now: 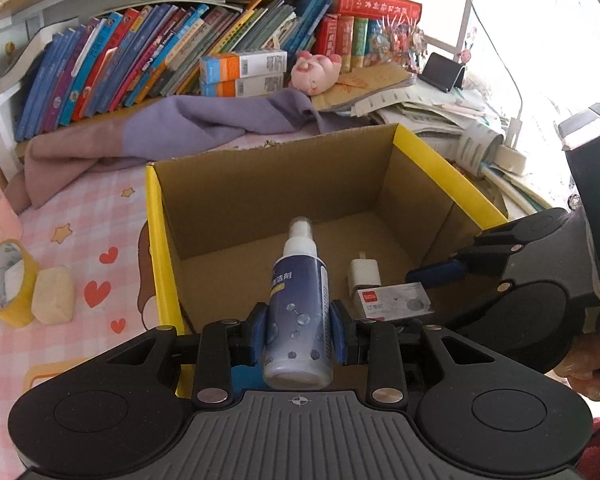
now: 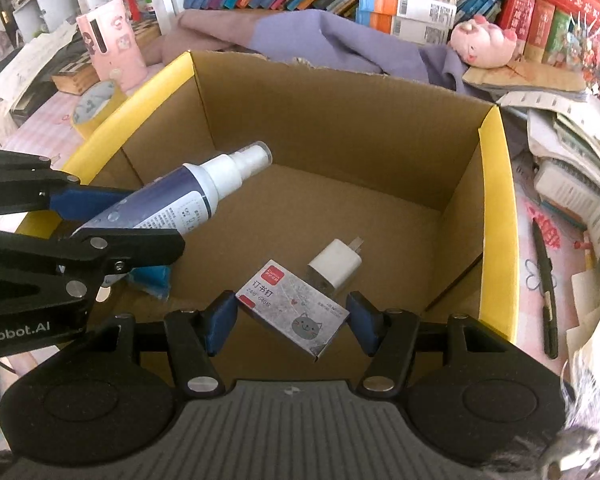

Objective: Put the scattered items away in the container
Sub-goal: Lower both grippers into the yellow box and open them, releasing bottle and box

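My left gripper (image 1: 298, 334) is shut on a blue and white spray bottle (image 1: 300, 304) and holds it over the open cardboard box (image 1: 260, 184) with yellow rims. In the right wrist view the bottle (image 2: 180, 200) hangs over the box's left side. My right gripper (image 2: 292, 316) is open, with a grey staple box (image 2: 296, 308) lying between its fingers on the box floor (image 2: 340, 208). A white charger plug (image 2: 334, 266) lies just beyond it. Something blue (image 2: 150, 278) lies on the floor under the left gripper.
A yellow tape roll (image 1: 4, 280) and a pale sponge block (image 1: 54, 294) lie on the pink cloth left of the box. A black pen (image 2: 546, 276) lies right of the box. A purple cloth (image 1: 204, 120), books and a pink plush (image 1: 316, 70) are behind.
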{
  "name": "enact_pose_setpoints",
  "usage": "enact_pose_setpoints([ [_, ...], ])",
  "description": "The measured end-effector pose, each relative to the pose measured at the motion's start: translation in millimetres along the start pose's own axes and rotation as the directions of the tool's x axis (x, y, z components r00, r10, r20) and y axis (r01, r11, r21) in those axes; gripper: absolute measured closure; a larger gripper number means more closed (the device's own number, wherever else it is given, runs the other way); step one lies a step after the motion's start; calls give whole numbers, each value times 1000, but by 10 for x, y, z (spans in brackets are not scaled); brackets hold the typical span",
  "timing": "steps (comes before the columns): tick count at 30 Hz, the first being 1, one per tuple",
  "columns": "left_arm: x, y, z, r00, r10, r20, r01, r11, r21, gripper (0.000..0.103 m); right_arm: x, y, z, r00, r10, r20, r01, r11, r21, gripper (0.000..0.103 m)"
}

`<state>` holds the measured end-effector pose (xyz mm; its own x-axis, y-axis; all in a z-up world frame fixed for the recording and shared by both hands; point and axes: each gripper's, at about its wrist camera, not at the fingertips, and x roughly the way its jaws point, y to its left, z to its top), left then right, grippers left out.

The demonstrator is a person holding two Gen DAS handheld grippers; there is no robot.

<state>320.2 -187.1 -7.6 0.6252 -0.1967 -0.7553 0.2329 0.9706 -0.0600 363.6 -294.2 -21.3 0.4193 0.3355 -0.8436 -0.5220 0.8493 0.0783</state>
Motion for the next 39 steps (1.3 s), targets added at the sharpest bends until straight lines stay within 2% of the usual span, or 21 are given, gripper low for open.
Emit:
enact_pose_setpoints([
  [14, -11, -33, -34, 1000, 26, -2, -26, 1000, 5, 72, -3, -7, -15, 1000, 11, 2, -11, 1000, 20, 45],
  [22, -114, -68, -31, 998, 20, 55, -20, 1000, 9, 70, -28, -16, -38, 1000, 22, 11, -22, 999, 47, 45],
  [27, -176, -56, -21, 995, 35, 89, -34, 999, -13, 61, -78, -14, -62, 999, 22, 28, -24, 998, 60, 44],
  [29, -205, -46, -25, 993, 38, 107, -35, 999, -28, 52, -104, -10, -70, 999, 20, 37, -22, 998, 61, 44],
  [39, -354, -82, -28, 982, 49, 181, -41, 998, -46, 42, -237, 16, -121, 996, 14, 93, -22, 996, 86, 40],
])
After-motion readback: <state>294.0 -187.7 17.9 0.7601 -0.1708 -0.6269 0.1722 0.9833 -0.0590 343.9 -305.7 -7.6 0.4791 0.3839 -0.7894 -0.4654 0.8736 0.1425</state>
